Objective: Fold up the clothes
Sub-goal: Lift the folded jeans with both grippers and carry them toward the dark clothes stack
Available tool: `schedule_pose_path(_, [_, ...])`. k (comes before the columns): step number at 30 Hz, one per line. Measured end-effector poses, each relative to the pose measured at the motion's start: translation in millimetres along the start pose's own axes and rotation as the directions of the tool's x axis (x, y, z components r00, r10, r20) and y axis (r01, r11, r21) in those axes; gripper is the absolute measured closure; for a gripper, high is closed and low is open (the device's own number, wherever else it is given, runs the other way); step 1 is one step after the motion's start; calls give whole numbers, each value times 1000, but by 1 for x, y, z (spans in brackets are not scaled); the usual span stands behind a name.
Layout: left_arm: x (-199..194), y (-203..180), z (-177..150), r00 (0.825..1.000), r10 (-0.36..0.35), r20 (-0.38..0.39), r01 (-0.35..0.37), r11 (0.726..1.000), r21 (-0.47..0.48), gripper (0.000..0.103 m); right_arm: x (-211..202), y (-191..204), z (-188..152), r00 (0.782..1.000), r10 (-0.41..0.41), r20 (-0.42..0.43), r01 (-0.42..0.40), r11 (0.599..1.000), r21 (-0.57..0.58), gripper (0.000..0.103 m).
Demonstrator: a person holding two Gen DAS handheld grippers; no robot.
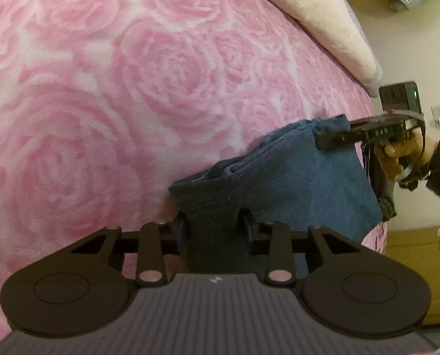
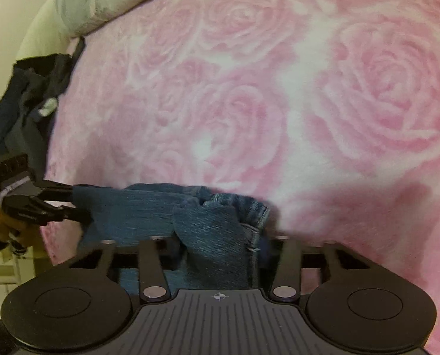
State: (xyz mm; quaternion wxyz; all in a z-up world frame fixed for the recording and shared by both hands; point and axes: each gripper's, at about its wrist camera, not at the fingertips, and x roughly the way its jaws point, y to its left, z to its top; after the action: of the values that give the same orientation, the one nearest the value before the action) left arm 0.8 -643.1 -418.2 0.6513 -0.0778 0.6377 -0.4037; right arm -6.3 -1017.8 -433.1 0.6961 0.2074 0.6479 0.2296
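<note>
From the left wrist, the left gripper [image 1: 214, 230] is clamped narrowly on a fold of blue denim jeans [image 1: 294, 183] at 6 o'clock, lying on a pink rose-patterned blanket [image 1: 131, 103]; the right gripper [image 1: 326, 143], at 3 o'clock, pinches the far corner. From the right wrist, the right gripper [image 2: 220, 251] is closed on bunched denim at 6 o'clock, the left gripper [image 2: 78, 207] gripping the cloth's edge at 9 o'clock, below a dark garment [image 2: 21, 109].

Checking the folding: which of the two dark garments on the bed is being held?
The blue denim piece, clamped by the left tool and right tool; the darker navy heap lies loose at the edge of the bed.
</note>
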Motion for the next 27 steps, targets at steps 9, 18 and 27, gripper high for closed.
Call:
schedule_pose_path(9, [-62,-60,15,993,14,121,-51,950,308,80,-68,53,-17,981,-8,195,36,989,-143,68])
schedule_pose_path(18, [-148,-175,-58,938,-41,345,-283,486,827,80,-160,124,-117,803,-35,596,234,937,-260,67])
schedule_pose_path(27, [-104,-180,-273,994,-45,95,-99,-83,992,81,-67,123,-343,744,-261,615,260,961,93,66])
